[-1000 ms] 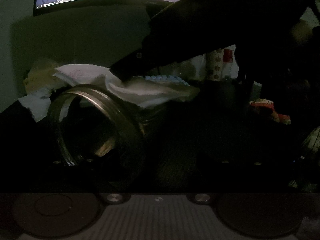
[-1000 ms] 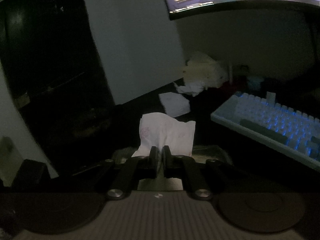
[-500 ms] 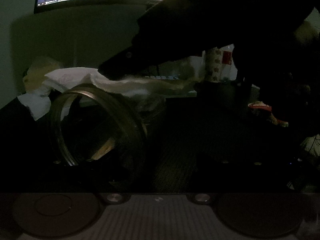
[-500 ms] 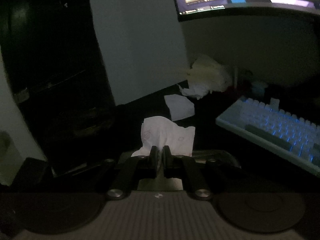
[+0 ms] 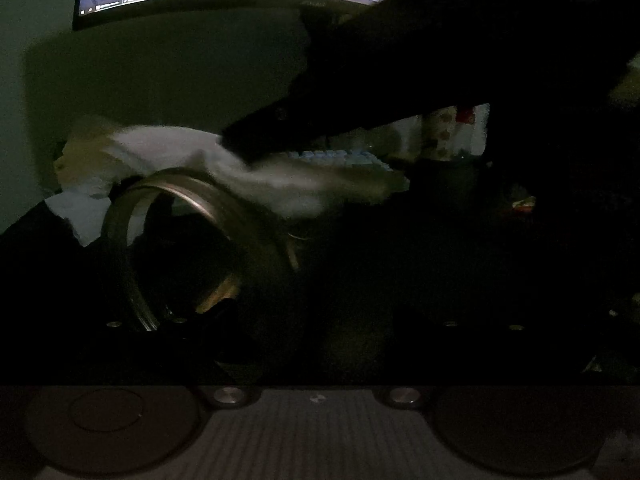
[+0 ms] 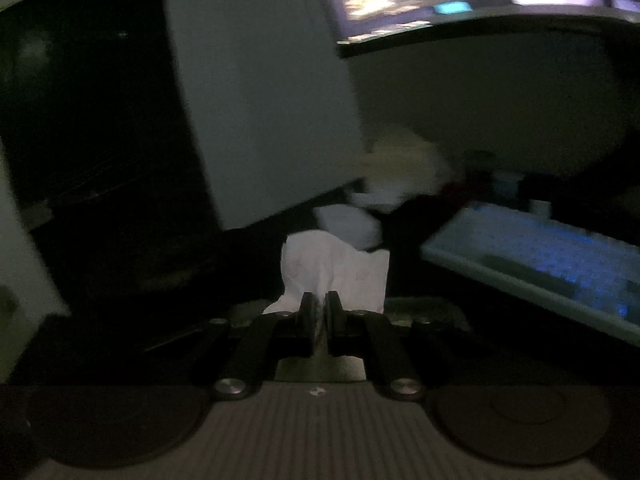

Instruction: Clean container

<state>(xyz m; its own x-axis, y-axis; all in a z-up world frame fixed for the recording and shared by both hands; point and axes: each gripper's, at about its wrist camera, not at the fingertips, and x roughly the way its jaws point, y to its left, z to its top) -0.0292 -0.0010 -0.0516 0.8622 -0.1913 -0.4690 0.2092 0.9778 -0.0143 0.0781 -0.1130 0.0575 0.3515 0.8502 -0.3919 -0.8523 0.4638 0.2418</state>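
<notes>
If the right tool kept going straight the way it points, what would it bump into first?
Probably the loose white tissue lying on the dark desk just beyond the tissue it pinches; the right tool points slightly downward. Depth is hard to judge here.

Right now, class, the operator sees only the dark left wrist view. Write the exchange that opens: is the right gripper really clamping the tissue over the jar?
Observer: Yes. The right gripper is shut on the tissue, its fingertips pinching the lower edge.
Operator: Is much tissue free?
Observer: Most of it stands up beyond the fingertips.
Operator: Anything close on that side?
Observer: A backlit keyboard lies to the right in the right wrist view, apart from the tissue.
</notes>
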